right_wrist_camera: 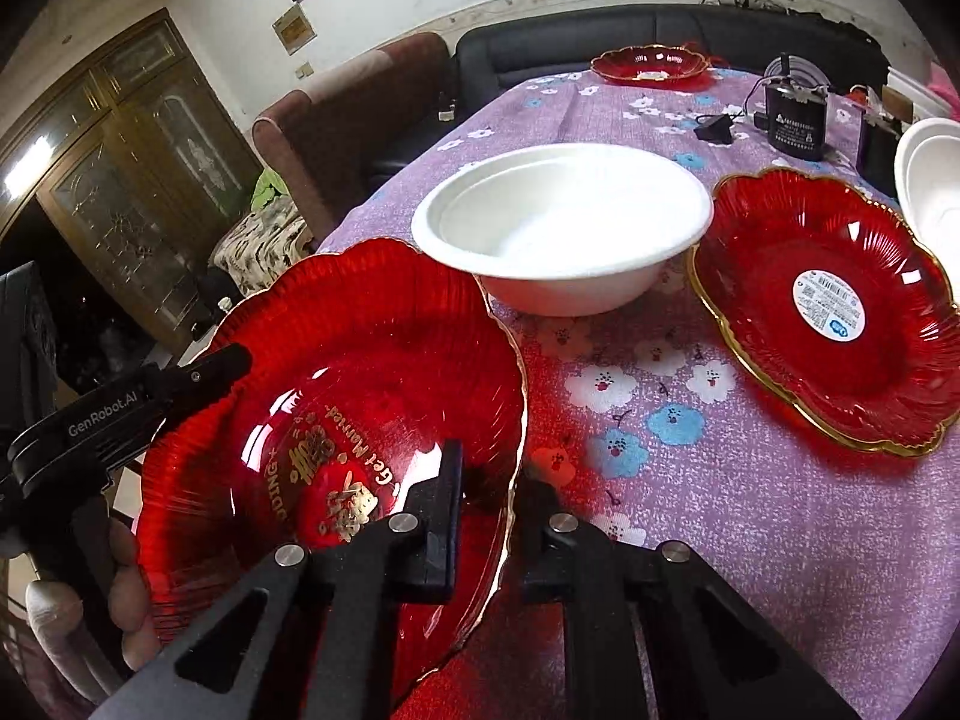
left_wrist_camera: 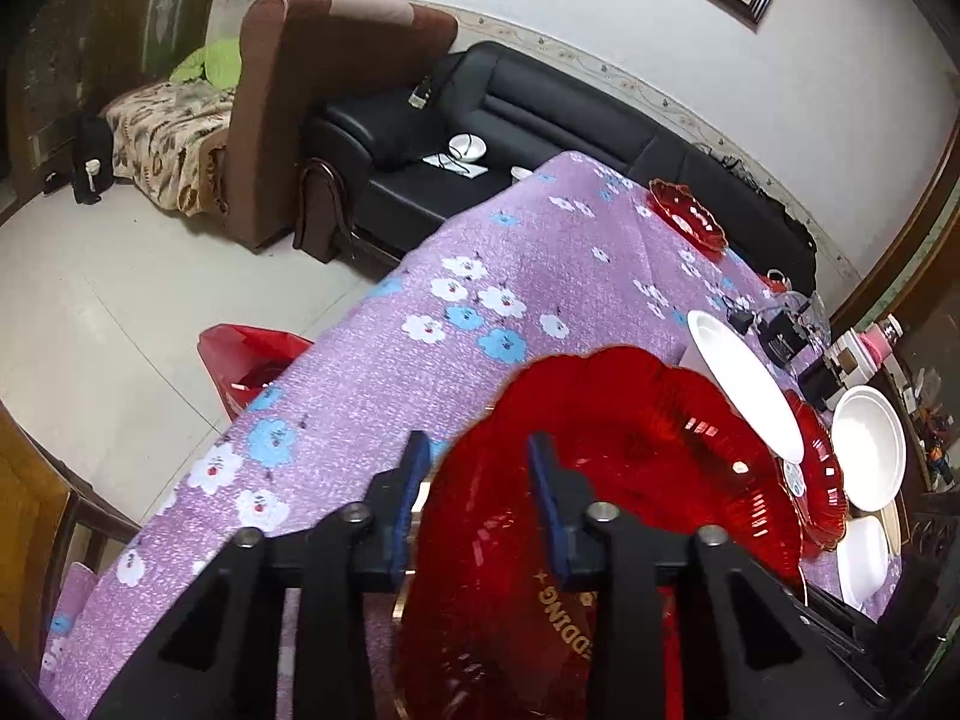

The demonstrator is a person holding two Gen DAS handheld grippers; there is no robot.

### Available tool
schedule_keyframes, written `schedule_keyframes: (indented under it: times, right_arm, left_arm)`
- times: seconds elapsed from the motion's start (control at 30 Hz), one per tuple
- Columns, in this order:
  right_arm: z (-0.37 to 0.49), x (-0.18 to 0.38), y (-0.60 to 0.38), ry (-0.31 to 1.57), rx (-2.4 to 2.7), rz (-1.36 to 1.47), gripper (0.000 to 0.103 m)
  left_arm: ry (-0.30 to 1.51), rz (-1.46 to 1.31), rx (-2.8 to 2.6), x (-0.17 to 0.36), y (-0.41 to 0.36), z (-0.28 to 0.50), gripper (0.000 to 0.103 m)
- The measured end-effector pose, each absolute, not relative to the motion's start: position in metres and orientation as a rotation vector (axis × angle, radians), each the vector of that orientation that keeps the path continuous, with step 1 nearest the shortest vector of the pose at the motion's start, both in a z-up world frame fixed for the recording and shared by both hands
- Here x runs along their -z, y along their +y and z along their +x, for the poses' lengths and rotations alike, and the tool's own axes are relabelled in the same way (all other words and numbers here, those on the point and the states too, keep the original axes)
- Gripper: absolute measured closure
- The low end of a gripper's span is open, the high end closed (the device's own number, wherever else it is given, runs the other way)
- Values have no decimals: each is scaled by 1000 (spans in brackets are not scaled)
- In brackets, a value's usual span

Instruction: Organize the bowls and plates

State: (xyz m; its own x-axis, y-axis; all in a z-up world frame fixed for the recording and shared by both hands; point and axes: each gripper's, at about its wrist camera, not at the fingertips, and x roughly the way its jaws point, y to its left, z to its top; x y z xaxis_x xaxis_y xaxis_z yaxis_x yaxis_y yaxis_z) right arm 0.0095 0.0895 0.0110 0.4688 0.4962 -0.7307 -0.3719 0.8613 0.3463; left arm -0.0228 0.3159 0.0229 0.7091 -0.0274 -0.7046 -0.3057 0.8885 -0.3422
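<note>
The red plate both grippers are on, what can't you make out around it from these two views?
- Red plate: its near rim runs behind the right gripper and off the right wrist view's bottom edge.
- Left gripper: the left wrist view doesn't show whether its fingers actually press the rim.
- White bowl: the left wrist view shows it only edge-on.
- Label on the second red plate: print too small to read.

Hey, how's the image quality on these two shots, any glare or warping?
Left wrist view: fisheye bends the wall border, dark corners, white glints on the held red plate. Right wrist view: the white bowl is nearly blown out, and a bright lamp reflection flares on the cabinet.
</note>
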Motion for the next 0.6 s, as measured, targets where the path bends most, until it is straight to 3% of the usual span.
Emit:
schedule_keyframes:
  times: [0.6]
  right_arm:
    - [-72,-79,75,730,-659,169,90]
  left_arm:
    - [596,-330,-267,-105,287,-128,80]
